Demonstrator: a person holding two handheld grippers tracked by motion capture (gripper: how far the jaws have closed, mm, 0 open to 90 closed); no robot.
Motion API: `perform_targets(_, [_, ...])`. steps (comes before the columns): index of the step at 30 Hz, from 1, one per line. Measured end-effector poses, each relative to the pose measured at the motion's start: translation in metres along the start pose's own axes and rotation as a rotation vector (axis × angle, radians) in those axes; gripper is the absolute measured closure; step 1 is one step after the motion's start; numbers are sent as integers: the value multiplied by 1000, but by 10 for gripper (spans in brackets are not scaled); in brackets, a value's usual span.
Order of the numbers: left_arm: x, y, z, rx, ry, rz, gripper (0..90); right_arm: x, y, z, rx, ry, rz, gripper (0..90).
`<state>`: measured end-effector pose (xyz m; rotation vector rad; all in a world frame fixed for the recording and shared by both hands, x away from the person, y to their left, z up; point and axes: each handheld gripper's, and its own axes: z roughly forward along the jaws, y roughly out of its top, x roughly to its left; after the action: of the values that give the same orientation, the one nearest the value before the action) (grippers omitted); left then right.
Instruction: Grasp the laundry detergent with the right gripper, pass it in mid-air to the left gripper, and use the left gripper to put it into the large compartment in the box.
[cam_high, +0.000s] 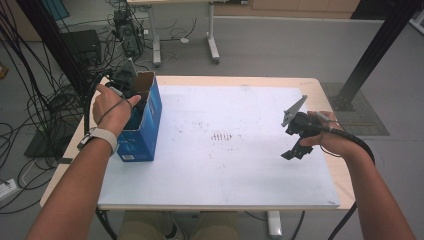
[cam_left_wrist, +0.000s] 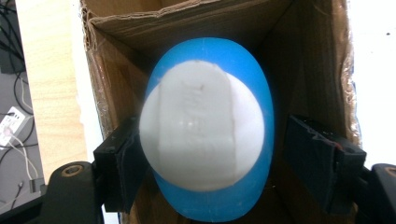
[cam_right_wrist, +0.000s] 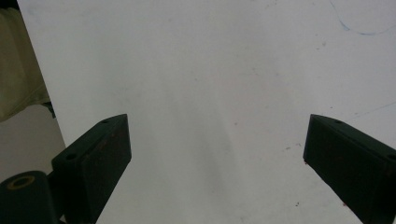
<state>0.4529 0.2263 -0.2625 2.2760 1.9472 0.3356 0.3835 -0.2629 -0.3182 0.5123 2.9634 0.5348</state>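
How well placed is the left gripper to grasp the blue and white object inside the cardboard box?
Probably well placed. The left gripper is at the open top of the box, with its jaws apart on either side of the object and nothing between them. The right jaw looks clear of it; contact on the left is unclear.

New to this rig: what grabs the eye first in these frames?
The blue cardboard box standing open-topped at the left of the white table, with the left gripper reaching down into it. In the left gripper view a blue and white rounded object sits between the open jaws inside the box. The right gripper hovers open over bare table at the right.
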Motion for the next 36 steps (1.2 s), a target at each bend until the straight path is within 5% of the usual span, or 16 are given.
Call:
perform_targets(6, [3,-1,-6,-10,-24,-8,233,1,1,-1,3,-2,2,77])
perform_targets(10, [4,-1,-14,-10,-15,-12,133,2,2,-1,5,-5,-2,76])
perform_targets(21, [10,-2,-41,-69,-55,29,90,5,5,-5,8,-12,-1,76])
perform_targets(29, [5,-1,-67,-83,-99,135,74,8,6,-10,12,-17,1,76])
perform_targets(36, [-17,0,-91,-129,-121,268,67,10,5,-14,10,-23,6,76])
